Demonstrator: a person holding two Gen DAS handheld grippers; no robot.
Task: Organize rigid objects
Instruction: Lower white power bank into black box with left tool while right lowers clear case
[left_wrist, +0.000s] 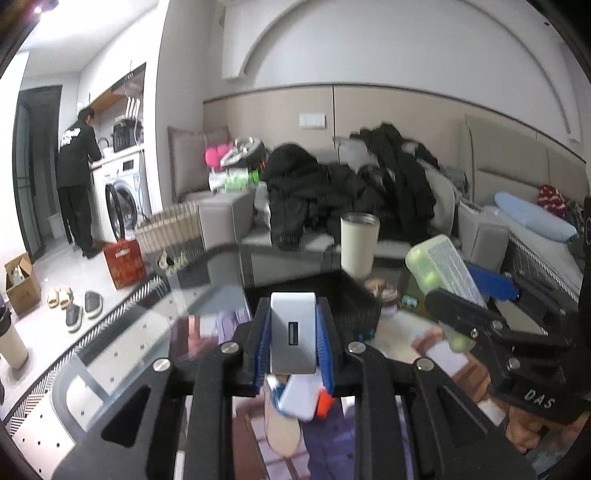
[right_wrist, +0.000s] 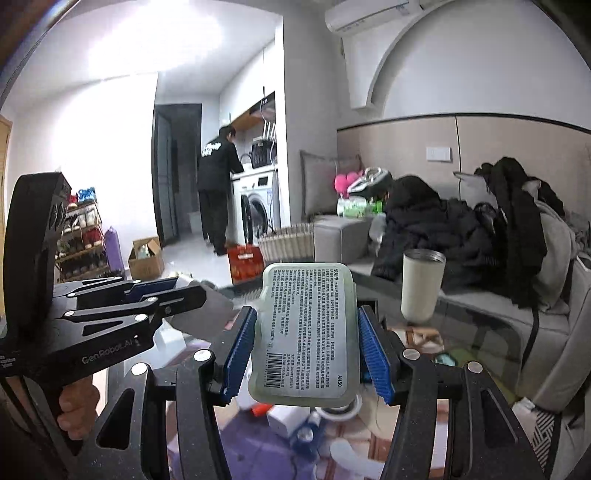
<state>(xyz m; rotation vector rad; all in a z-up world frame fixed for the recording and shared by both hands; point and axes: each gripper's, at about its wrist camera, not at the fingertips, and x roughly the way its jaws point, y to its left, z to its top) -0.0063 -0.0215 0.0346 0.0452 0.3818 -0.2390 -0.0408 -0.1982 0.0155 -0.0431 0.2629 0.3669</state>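
While right hand-held gripper (right_wrist: 306, 347) clamps "AH50" labelled case (right_wrist: 304, 328), left (left_wrist: 293, 339) grips silver charger (left_wrist: 293, 332).

Left wrist view: looks forward along the left gripper (left_wrist: 293, 334) over a glass table (left_wrist: 122, 332), facing the sofa (left_wrist: 491, 162), close to the table.
Right wrist view: same facing, beside it on the right; the left gripper (right_wrist: 168, 291) shows at its left edge.
Shared: cup (left_wrist: 359, 243) (right_wrist: 422, 284), sofa (right_wrist: 406, 147), washer (left_wrist: 122, 192) (right_wrist: 258, 206).
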